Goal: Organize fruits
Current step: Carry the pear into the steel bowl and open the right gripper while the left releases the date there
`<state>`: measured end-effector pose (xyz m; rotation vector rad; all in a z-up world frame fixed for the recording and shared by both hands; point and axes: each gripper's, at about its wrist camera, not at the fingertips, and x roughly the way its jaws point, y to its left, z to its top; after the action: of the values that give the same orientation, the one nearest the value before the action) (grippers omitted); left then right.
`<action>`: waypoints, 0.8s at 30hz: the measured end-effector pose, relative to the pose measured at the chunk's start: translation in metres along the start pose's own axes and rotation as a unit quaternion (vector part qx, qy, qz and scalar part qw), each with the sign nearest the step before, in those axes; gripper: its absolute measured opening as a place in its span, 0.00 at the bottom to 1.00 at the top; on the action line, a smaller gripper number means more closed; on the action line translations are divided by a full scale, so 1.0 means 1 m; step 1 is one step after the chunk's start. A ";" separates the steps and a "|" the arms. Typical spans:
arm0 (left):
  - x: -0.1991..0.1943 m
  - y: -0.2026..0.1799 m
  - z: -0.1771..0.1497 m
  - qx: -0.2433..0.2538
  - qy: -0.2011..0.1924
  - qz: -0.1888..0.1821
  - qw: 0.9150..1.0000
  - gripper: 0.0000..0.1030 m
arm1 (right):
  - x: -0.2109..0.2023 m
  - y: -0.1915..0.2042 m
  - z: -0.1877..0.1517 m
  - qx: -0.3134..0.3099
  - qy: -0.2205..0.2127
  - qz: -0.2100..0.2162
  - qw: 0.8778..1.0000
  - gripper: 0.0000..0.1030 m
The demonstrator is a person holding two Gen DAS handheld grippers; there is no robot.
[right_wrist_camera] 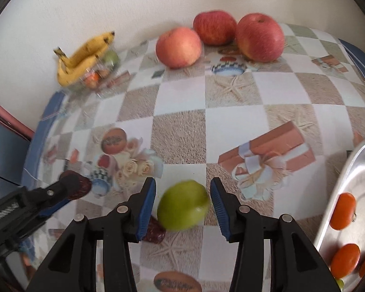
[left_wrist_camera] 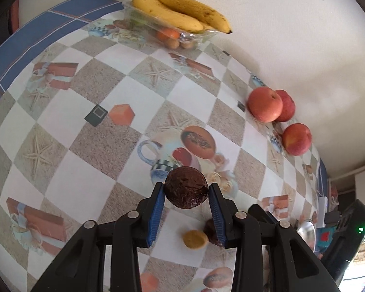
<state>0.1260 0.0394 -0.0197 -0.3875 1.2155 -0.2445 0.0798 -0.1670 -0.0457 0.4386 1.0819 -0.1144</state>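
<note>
My left gripper [left_wrist_camera: 186, 194] is shut on a dark brown wrinkled passion fruit [left_wrist_camera: 186, 187], held above the patterned tablecloth; the same fruit [right_wrist_camera: 84, 187] shows at the left of the right wrist view. Below it lie a small yellow fruit [left_wrist_camera: 194, 239] and another dark fruit [left_wrist_camera: 209, 231]. My right gripper [right_wrist_camera: 183, 204] is open, its blue pads on either side of a blurred green fruit [right_wrist_camera: 182, 205] on the table. A second dark fruit [right_wrist_camera: 154, 231] lies by its left finger. Three red apples [right_wrist_camera: 178, 47] [right_wrist_camera: 214, 26] [right_wrist_camera: 260, 37] stand by the wall.
Bananas [left_wrist_camera: 180, 7] rest on a clear plastic box [left_wrist_camera: 172, 35] holding small fruits at the table's far corner. A metal tray [right_wrist_camera: 352, 177] with several orange tangerines [right_wrist_camera: 344, 210] sits at the right. A white wall runs behind the table.
</note>
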 end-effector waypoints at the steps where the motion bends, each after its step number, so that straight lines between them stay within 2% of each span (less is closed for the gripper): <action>1: 0.002 0.003 0.001 -0.003 0.002 0.000 1.000 0.38 | 0.004 0.001 -0.001 -0.004 0.004 -0.009 1.000 0.47; 9: 0.007 0.010 0.001 -0.015 0.013 -0.004 1.000 0.38 | 0.005 0.010 -0.006 -0.035 0.003 -0.032 0.999 0.47; 14: 0.002 0.004 -0.001 -0.004 0.009 -0.003 1.000 0.38 | 0.003 0.013 -0.013 -0.051 0.011 -0.038 0.998 0.46; 16: 0.001 0.000 -0.003 0.003 0.008 -0.003 1.000 0.38 | 0.003 0.014 -0.016 -0.056 0.013 -0.032 0.998 0.40; 21: -0.003 -0.009 -0.006 0.019 0.005 -0.003 1.000 0.38 | -0.003 0.020 -0.024 -0.079 0.015 -0.052 0.995 0.40; 24: -0.007 -0.016 -0.010 0.028 0.005 -0.006 1.000 0.38 | -0.015 0.018 -0.029 -0.073 0.011 -0.049 0.996 0.40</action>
<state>0.1147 0.0259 -0.0103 -0.3459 1.2128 -0.2907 0.0541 -0.1411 -0.0388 0.2563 1.1245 -0.1157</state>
